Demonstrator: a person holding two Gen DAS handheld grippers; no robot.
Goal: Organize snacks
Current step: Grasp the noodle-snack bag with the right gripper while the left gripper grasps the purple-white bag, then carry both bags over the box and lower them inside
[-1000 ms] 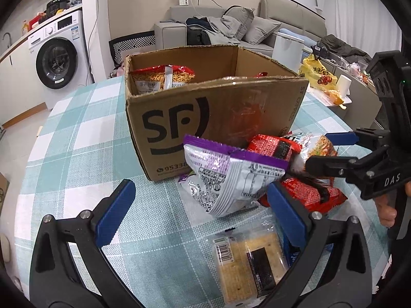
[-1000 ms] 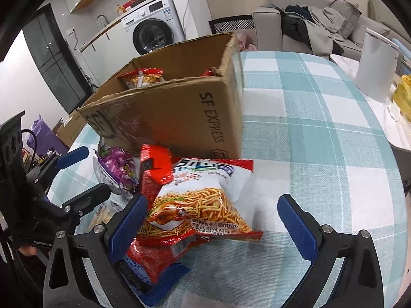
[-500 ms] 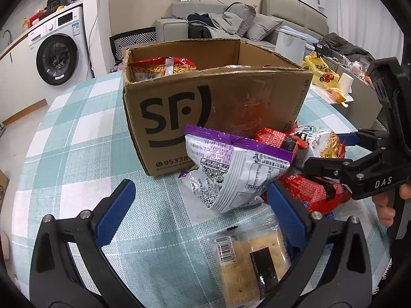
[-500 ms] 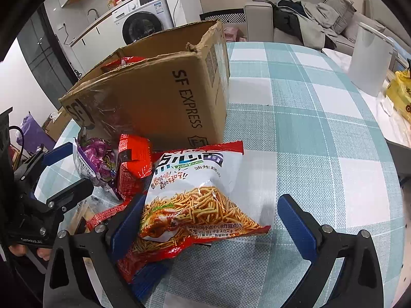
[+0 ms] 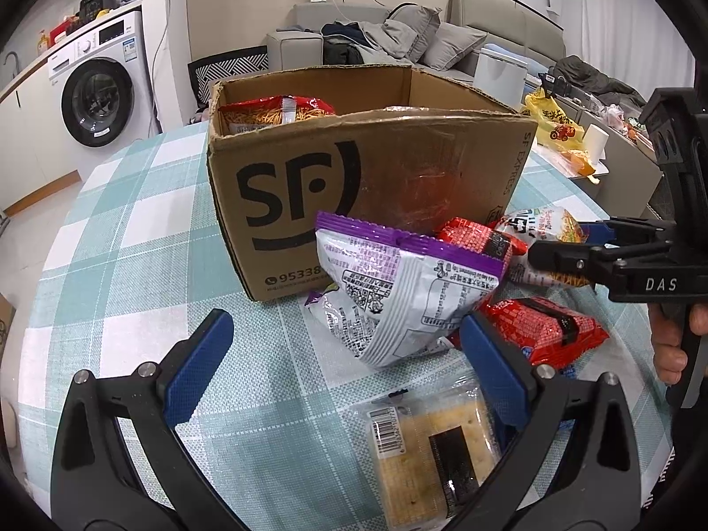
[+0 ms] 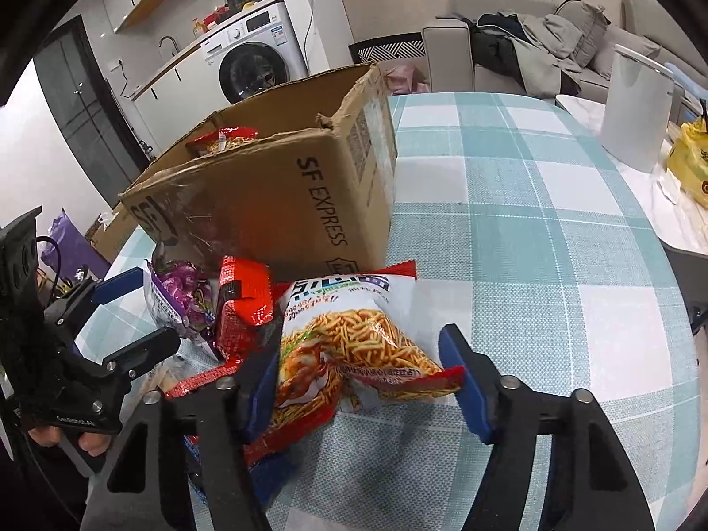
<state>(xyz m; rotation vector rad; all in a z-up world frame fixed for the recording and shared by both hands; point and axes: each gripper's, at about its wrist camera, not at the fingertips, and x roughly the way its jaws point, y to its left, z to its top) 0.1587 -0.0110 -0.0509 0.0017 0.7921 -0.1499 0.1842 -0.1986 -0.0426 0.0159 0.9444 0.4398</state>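
A brown SF cardboard box (image 5: 309, 186) (image 6: 274, 203) stands open on the checked tablecloth, with a noodle bag (image 5: 270, 115) inside. In front of it lie a purple-and-white snack bag (image 5: 398, 292), red packs (image 5: 544, 332) and a cracker pack (image 5: 429, 451). My right gripper (image 6: 358, 345) is closing on a white-and-red noodle snack bag (image 6: 354, 332). Both blue pads touch the bag and it has buckled between them. My left gripper (image 5: 343, 323) hangs open over the table, just short of the purple bag and holding nothing.
A white bin (image 6: 632, 115) and a yellow bag (image 6: 690, 163) sit past the table's right edge. A washing machine (image 5: 97, 101) and a sofa (image 5: 398, 40) stand behind. Checked cloth (image 6: 531, 230) stretches right of the box.
The right jaws have drawn in from wide open onto the noodle snack bag, which has crumpled. The left gripper has stayed put, open.
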